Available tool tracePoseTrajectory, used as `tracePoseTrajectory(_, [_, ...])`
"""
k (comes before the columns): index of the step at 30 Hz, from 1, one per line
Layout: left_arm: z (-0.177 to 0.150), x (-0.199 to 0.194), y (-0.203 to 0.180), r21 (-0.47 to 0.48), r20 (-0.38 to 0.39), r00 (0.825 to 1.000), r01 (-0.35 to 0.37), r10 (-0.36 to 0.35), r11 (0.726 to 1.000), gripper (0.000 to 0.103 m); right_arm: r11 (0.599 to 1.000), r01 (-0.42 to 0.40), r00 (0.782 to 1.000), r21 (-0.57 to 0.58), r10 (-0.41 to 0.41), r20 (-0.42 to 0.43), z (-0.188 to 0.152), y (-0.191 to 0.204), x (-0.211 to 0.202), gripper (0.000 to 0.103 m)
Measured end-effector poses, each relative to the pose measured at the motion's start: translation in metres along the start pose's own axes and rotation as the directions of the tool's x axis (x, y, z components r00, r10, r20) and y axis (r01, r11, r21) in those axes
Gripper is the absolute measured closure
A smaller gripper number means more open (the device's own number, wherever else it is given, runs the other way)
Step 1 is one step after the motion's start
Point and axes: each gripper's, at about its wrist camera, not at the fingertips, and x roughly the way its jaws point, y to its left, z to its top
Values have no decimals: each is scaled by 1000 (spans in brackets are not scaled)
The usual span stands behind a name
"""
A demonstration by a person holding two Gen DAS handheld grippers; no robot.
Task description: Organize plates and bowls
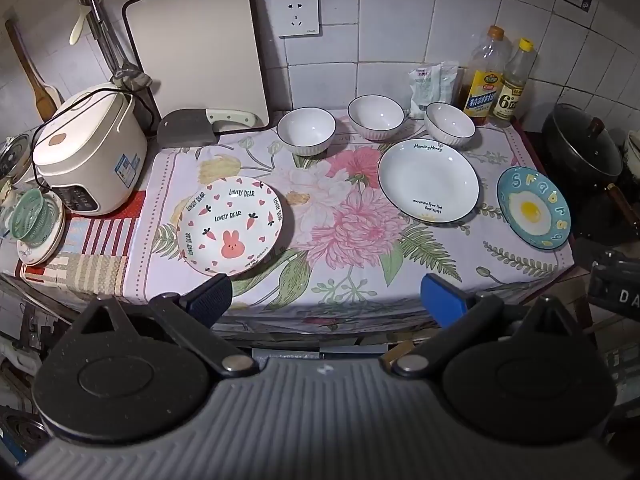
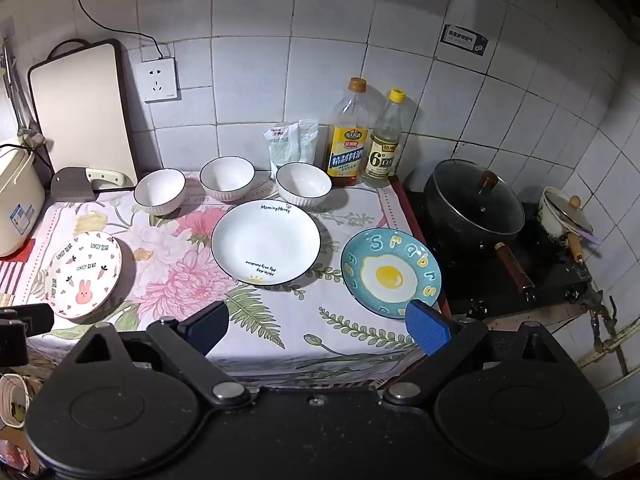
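Three white bowls stand in a row at the back of the floral cloth: left bowl (image 1: 306, 130) (image 2: 159, 191), middle bowl (image 1: 375, 116) (image 2: 227, 178), right bowl (image 1: 449, 123) (image 2: 303, 184). A pink bunny plate (image 1: 231, 225) (image 2: 83, 274) lies at the left, a white plate (image 1: 428, 180) (image 2: 265, 242) in the middle, a blue egg plate (image 1: 533, 206) (image 2: 390, 272) at the right edge. My left gripper (image 1: 326, 300) is open and empty above the table's front edge. My right gripper (image 2: 318, 328) is open and empty, near the egg plate.
A rice cooker (image 1: 90, 152) stands at the left, a cutting board (image 1: 196, 52) and cleaver (image 1: 188, 126) at the back. Two bottles (image 2: 348, 136) and a packet (image 2: 286, 146) stand against the wall. A lidded wok (image 2: 474, 204) sits on the stove at the right.
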Motion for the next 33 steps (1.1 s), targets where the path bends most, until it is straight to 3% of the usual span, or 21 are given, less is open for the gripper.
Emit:
tracePoseTrajectory(15, [-3, 2, 4, -24, -14, 1000, -16, 16, 1000, 1, 1000, -8, 1000, -25, 8, -9, -1, 0, 5, 6])
tracePoseTrajectory(22, [2, -6, 3, -7, 17, 999, -28, 29, 1000, 1, 1000, -9, 1000, -29, 9, -8, -1, 0, 4, 6])
tracePoseTrajectory(33, [-3, 0, 3, -53, 36, 998, -48, 50, 997, 1, 1000, -4, 1000, -28, 4, -1, 0, 1, 6, 6])
